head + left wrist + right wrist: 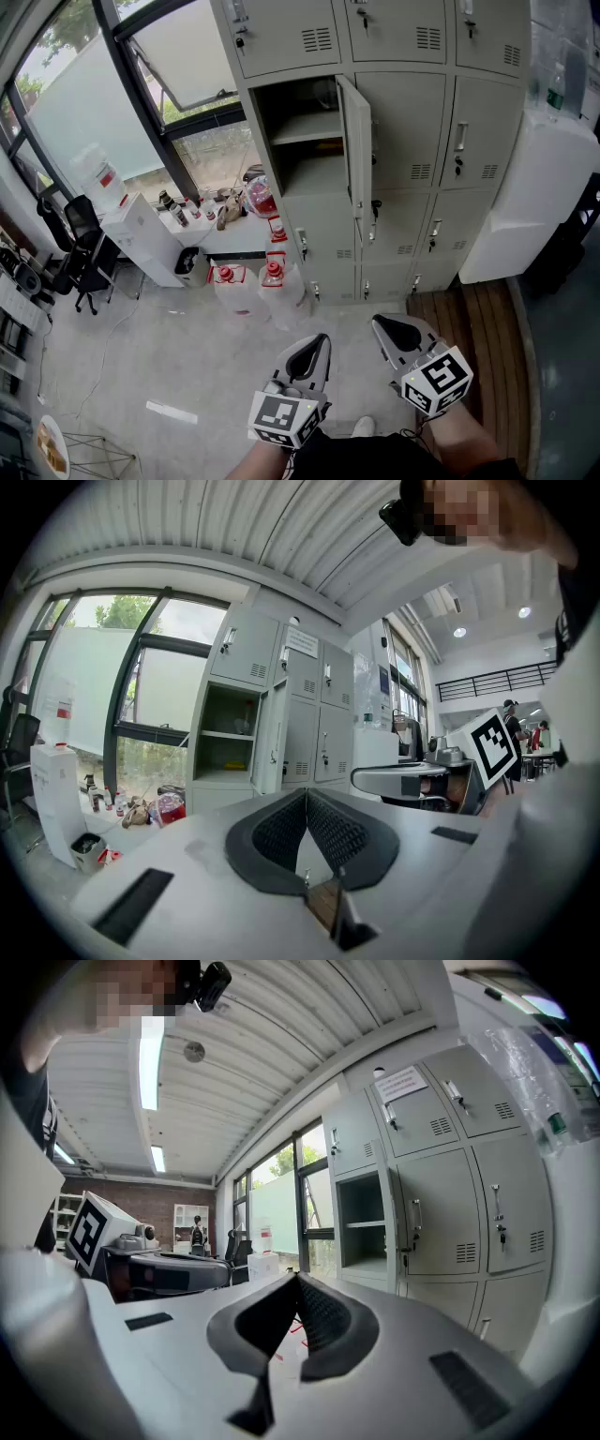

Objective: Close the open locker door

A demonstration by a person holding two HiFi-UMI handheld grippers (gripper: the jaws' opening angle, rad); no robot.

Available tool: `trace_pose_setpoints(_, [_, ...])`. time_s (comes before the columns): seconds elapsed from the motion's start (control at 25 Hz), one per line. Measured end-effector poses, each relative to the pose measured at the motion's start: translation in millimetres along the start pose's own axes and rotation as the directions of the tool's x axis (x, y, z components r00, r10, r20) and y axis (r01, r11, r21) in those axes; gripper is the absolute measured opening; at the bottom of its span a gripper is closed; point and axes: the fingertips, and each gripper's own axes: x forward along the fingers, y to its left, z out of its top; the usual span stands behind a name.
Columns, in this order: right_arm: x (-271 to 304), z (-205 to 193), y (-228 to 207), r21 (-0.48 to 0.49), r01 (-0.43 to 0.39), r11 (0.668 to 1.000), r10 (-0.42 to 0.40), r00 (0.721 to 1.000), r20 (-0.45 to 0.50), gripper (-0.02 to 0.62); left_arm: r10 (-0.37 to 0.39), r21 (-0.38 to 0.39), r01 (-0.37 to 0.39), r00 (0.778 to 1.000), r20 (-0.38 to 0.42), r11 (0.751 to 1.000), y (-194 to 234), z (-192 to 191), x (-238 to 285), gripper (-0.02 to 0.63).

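Fingers (281,834) of ribbed black rubber are pressed tip to tip on the left gripper (322,341) and right gripper (378,323) — nothing gripped. The flat grey metal locker door (357,150) is seen ajar at twelve o'clock.

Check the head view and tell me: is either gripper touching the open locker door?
No, the left gripper and the right gripper are both held low, well short of the open locker door.

Matt grey metal locker door (357,159); smooth pale floor (141,361); wooden planks (480,323).
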Motion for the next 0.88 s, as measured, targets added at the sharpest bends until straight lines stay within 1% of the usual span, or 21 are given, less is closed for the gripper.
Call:
trace_pose_setpoints(0.12, [-2, -1, 2, -0.001, -0.003, 1.000, 0.003, 1.000, 0.002, 0.052, 0.001, 0.000, -0.001, 1.000, 0.001, 1.000, -2, -1, -2, 0.018])
trace_pose_setpoints(0.32, [-5, 4, 6, 0.007, -0.016, 1.000, 0.016, 0.999, 0.033, 0.052, -0.002, 0.002, 0.002, 1.000, 0.002, 1.000, -4, 1, -4, 0.018])
trace_pose_setpoints(0.48, [-8, 4, 4, 0.017, -0.008, 1.000, 0.008, 0.999, 0.031, 0.052, -0.006, 0.008, 0.006, 1.000, 0.003, 1.000, -7, 2, -4, 0.018])
trace_pose_setpoints(0.88, [-15, 15, 8, -0.015, -0.022, 1.000, 0.023, 0.998, 0.058, 0.053, -0.012, 0.032, 0.011, 1.000, 0.016, 0.999, -16, 13, -9, 0.018])
